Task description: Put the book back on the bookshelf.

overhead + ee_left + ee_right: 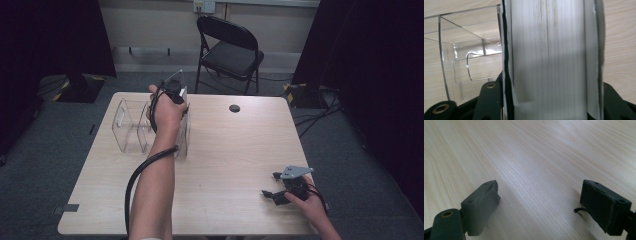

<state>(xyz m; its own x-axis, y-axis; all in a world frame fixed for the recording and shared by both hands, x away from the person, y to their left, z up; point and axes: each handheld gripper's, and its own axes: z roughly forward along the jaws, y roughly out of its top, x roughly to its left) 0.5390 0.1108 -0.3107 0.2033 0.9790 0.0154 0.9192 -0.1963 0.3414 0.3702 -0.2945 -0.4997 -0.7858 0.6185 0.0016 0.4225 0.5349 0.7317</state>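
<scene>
A thick white book (549,50) stands on edge with its pages facing the camera. My left gripper (549,102) is shut on it, one black jaw on each cover. From above, the left gripper (175,100) sits over the book (183,132) at the table's back left, and the hand hides the jaws. Right beside the book, on its left, stands a clear acrylic rack (131,125) with dividers (471,62). My right gripper (274,189) rests low near the front right corner. It is open (540,202), with bare wood between its jaws.
The light wooden table (230,150) has a black round grommet (234,108) near its back edge. A black folding chair (227,50) stands behind the table. Cables lie on the floor at the right (312,115). Dark curtains hang on both sides.
</scene>
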